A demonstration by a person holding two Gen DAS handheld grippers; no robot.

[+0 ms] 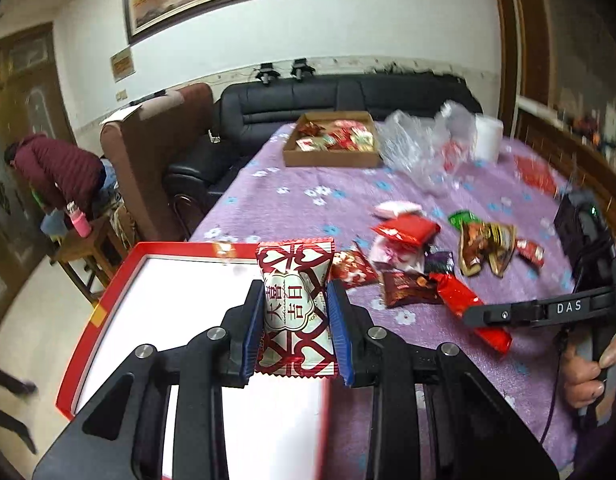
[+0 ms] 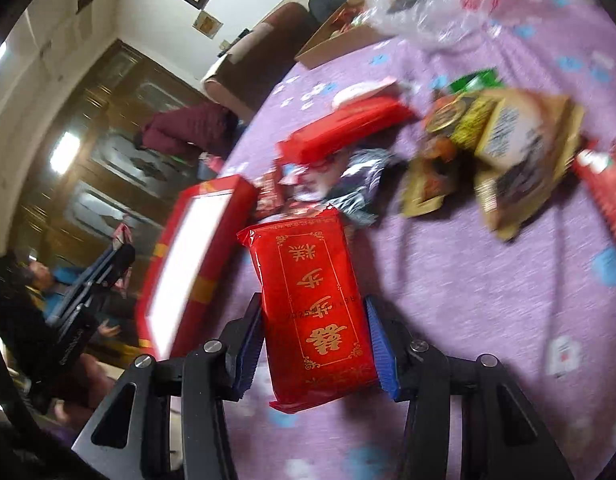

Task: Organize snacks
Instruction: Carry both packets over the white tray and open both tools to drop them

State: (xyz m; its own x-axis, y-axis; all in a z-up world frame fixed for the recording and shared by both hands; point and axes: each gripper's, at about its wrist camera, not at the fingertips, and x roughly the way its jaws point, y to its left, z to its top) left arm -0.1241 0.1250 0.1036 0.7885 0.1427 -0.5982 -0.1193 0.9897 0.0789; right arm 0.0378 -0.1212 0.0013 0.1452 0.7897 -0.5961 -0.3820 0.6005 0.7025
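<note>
My left gripper (image 1: pixel 296 312) is shut on a red-and-white heart-patterned snack packet (image 1: pixel 295 308) and holds it upright above the white inside of a red-rimmed box (image 1: pixel 120 280). My right gripper (image 2: pixel 313 332) is shut on a long red packet with gold lettering (image 2: pixel 311 304), lifted over the purple flowered cloth (image 2: pixel 487 300), just right of the red box (image 2: pixel 212 240). The right gripper also shows in the left wrist view (image 1: pixel 479 314), holding the red packet (image 1: pixel 467 308). A loose pile of snack packets (image 1: pixel 419 256) lies on the cloth beyond.
A cardboard tray (image 1: pixel 331 158) holding several snacks stands at the table's far end, beside a crumpled clear plastic bag (image 1: pixel 419 148) and a white cup (image 1: pixel 487 136). A black sofa (image 1: pixel 339 96) and a brown armchair (image 1: pixel 156 160) stand behind. A person (image 1: pixel 56 168) bends over at far left.
</note>
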